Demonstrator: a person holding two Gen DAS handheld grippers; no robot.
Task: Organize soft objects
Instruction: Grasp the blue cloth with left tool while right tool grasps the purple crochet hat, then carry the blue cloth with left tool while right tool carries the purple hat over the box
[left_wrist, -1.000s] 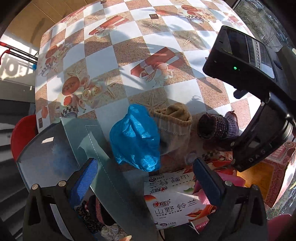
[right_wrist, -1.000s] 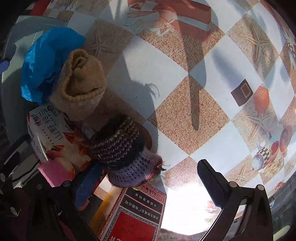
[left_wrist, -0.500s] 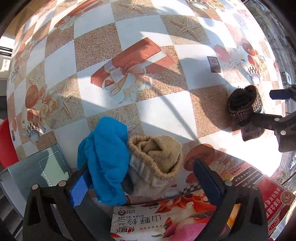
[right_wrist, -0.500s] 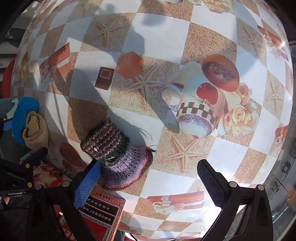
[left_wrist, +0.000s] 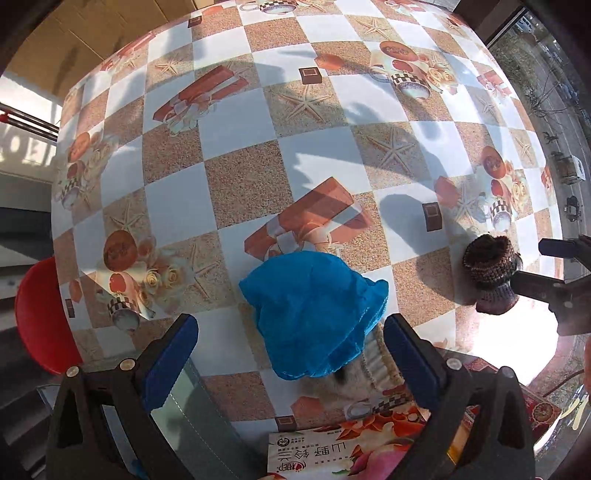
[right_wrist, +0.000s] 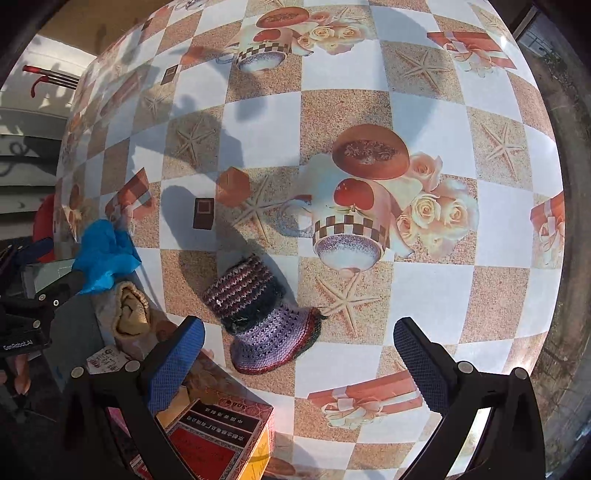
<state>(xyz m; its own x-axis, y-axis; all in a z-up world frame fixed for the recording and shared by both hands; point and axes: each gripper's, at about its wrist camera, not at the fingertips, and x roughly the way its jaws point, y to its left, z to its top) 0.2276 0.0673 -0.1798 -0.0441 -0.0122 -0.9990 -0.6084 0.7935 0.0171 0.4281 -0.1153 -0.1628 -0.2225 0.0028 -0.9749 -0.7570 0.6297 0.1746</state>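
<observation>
- Lying crumpled on the checked worktop (left_wrist: 177, 195), a bright blue hat (left_wrist: 314, 314) with a limp brim is the landmark; it sits between the two spread fingers of the left tongs (left_wrist: 290, 354), whose blue-padded fingers stand wide apart and clamp nothing.
- Tucked under the blue hat's near edge, a tan knitted hat (right_wrist: 127, 314) shows a ribbed cuff and a rolled opening; in the left wrist view only a blurred strip of it peeks out.
- Well to the right of the blue hat, apart from it, a striped knitted hat (right_wrist: 258, 314) stands with a dark brown and pink crown over a flared lilac brim edged in red.
- The right tongs (right_wrist: 299, 350) also gape wide and grip nothing; the striped hat sits just ahead of them, nearer the blue-padded finger.
- Counted: three soft hats, one blue, one tan, one striped.
- Nearer than the blue hat, at the worktop's edge, lie a printed packet (left_wrist: 332, 450) with peach artwork and a red box (right_wrist: 218, 439) with a yellow side; one of each.
- Left of the blue hat, off the worktop, one red chair (left_wrist: 40, 314) shows.
</observation>
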